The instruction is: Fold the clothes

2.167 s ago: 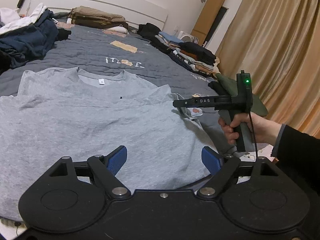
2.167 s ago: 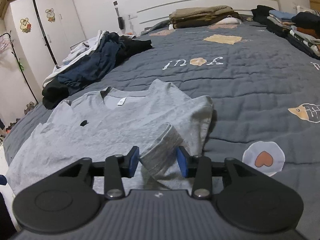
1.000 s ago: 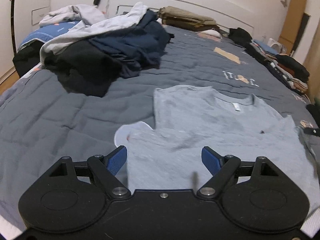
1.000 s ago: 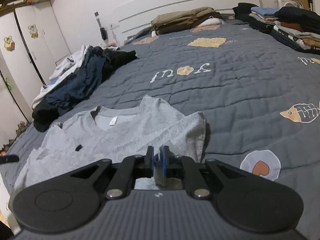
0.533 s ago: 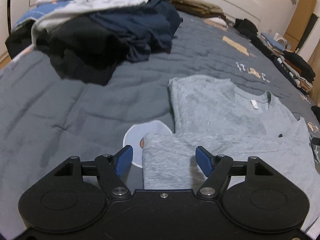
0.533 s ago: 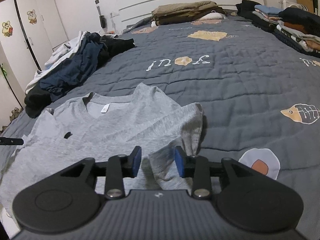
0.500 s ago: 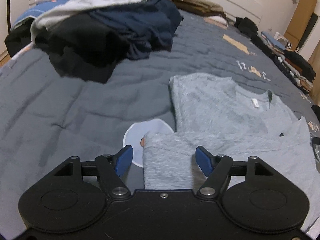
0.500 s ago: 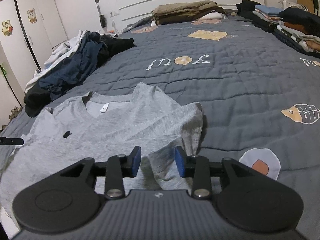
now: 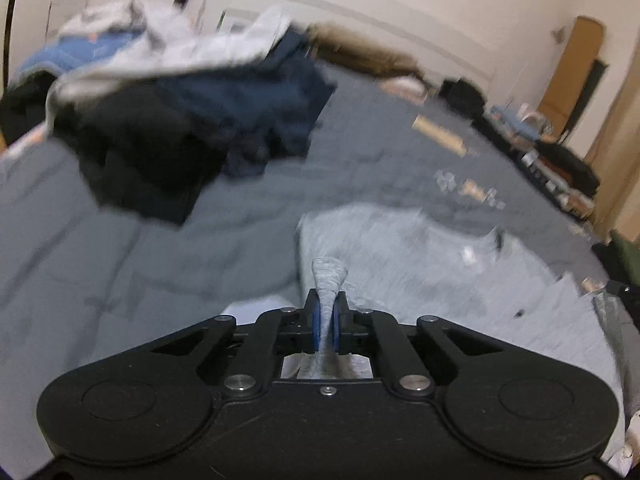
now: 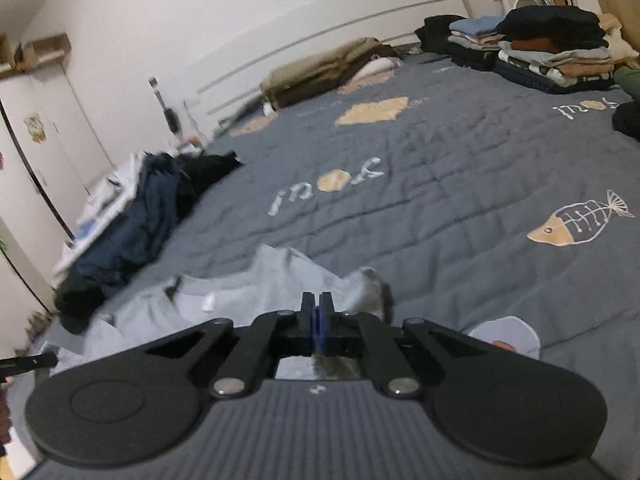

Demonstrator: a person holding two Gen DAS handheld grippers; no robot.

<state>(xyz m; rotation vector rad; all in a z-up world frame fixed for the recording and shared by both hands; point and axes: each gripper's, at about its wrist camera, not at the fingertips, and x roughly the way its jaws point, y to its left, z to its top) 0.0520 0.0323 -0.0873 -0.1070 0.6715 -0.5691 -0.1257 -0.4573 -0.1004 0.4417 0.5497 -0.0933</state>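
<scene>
1. The grey T-shirt [image 9: 420, 256] lies spread on the near part of the bed [image 10: 460, 184], on its dark grey quilt.
2. The left gripper [image 9: 327, 322] has just closed; its blue pads pinch a bunched ridge of the T-shirt's fabric, which stands up between them.
3. The right gripper [image 10: 317, 326] has also just closed. Its pads stand tight together at the T-shirt's other edge, with fabric under and behind them; whether any is caught between the pads cannot be told.
4. The bed is the only holder of things here: a loose heap [image 9: 192, 112] of dark and pale clothes lies on its far left side.
5. Folded stacks [image 10: 552, 52] sit along the bed's right edge, and a tan pile [image 10: 320, 68] lies by the headboard.
</scene>
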